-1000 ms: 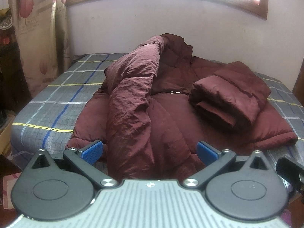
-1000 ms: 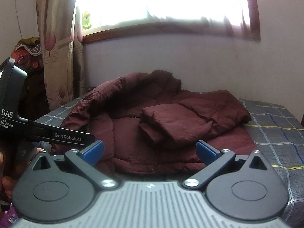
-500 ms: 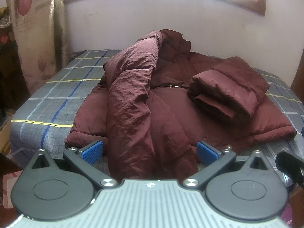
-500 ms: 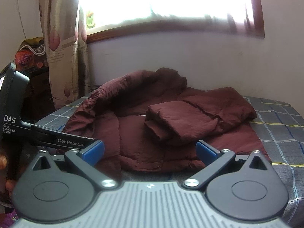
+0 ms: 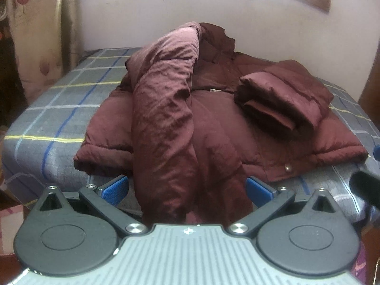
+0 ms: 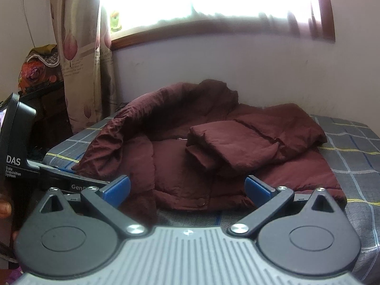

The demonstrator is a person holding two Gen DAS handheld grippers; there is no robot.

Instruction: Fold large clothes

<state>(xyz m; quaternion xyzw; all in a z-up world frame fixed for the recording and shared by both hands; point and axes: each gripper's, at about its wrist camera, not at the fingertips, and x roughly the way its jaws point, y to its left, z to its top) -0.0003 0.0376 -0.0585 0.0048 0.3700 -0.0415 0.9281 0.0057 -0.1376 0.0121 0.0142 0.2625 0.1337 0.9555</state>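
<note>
Lying on plaid bed: maroon coat | window behind | both tools spread

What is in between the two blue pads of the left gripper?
In the left wrist view, the long crumpled sleeve of the dark red puffy coat hangs between the open left gripper's pads.

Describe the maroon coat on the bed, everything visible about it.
The maroon coat is a puffy padded garment with a slightly shiny, wrinkled shell. It lies front up on the plaid bedcover, collar toward the wall, hem at the near edge, where a snap button shows. One sleeve is folded back on itself across the chest. The other sleeve arches up and trails down over the near edge, between the open jaws of the left gripper; no contact is visible.
</note>
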